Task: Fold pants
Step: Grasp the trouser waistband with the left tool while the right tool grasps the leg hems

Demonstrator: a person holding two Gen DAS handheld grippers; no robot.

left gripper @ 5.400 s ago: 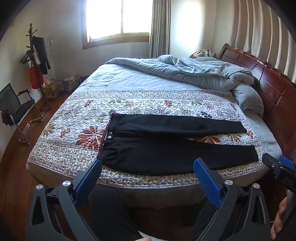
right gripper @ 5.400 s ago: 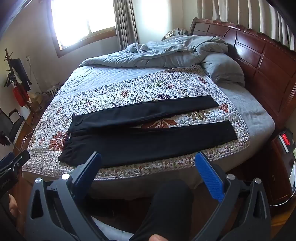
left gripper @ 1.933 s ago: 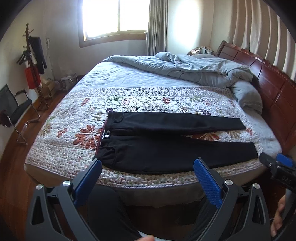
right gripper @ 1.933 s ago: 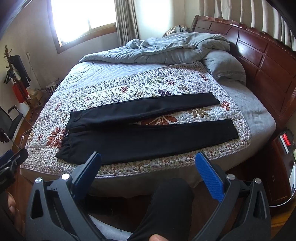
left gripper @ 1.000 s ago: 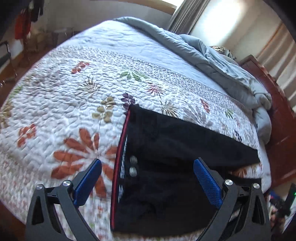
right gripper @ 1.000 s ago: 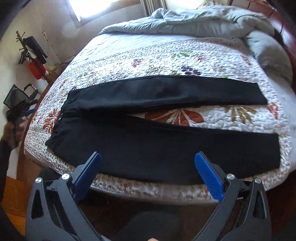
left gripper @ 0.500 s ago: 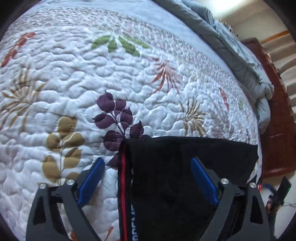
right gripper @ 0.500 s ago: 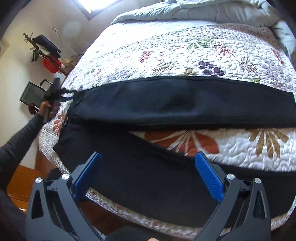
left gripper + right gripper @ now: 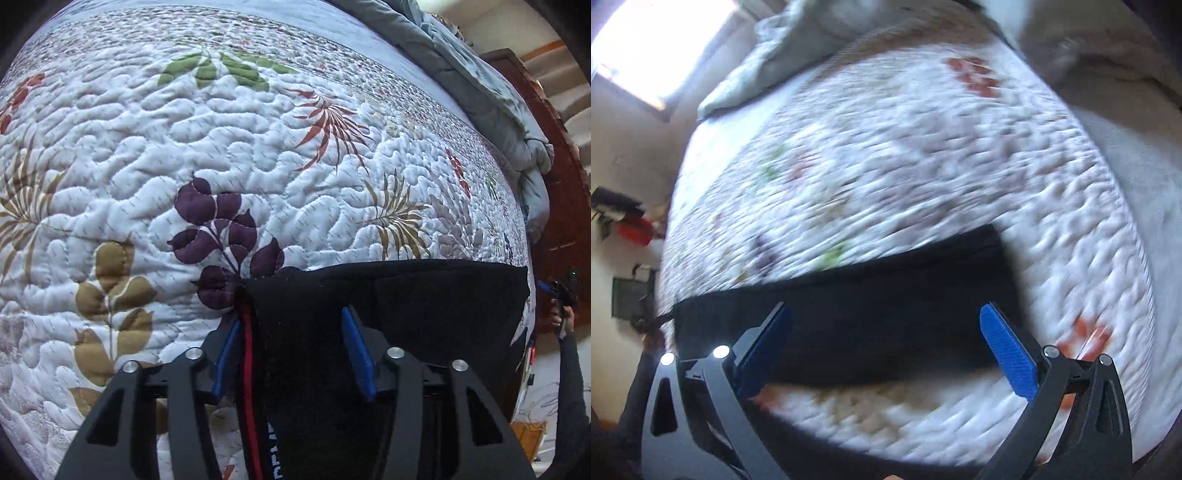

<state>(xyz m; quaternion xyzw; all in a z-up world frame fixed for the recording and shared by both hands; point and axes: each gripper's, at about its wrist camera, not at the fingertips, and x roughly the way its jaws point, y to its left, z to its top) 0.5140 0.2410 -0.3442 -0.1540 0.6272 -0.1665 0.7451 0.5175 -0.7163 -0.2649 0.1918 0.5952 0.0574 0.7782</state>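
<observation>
Black pants [image 9: 388, 314] lie flat on the floral quilt [image 9: 221, 155], legs stretched to the right. My left gripper [image 9: 291, 325] is at the far corner of the waistband with the red-striped inner band [image 9: 248, 354]. Its blue pads [image 9: 354, 350] straddle the waistband corner, partly closed, with a gap still between them. My right gripper [image 9: 886, 325] is wide open above the far pant leg [image 9: 868, 314], near its cuff end. That view is blurred by motion. The near leg is a dark strip at the bottom of the right view.
A rumpled grey duvet [image 9: 480, 81] lies at the back of the bed. The dark wooden headboard [image 9: 561, 221] stands at the right. The person's right hand and gripper [image 9: 561, 295] show past the cuffs. A window [image 9: 646, 44] and a chair [image 9: 628, 299] stand at the left.
My left gripper has come down onto the waistband's far corner and its jaws have narrowed around it. My right gripper has swung fast to the right, toward the far leg's cuff.
</observation>
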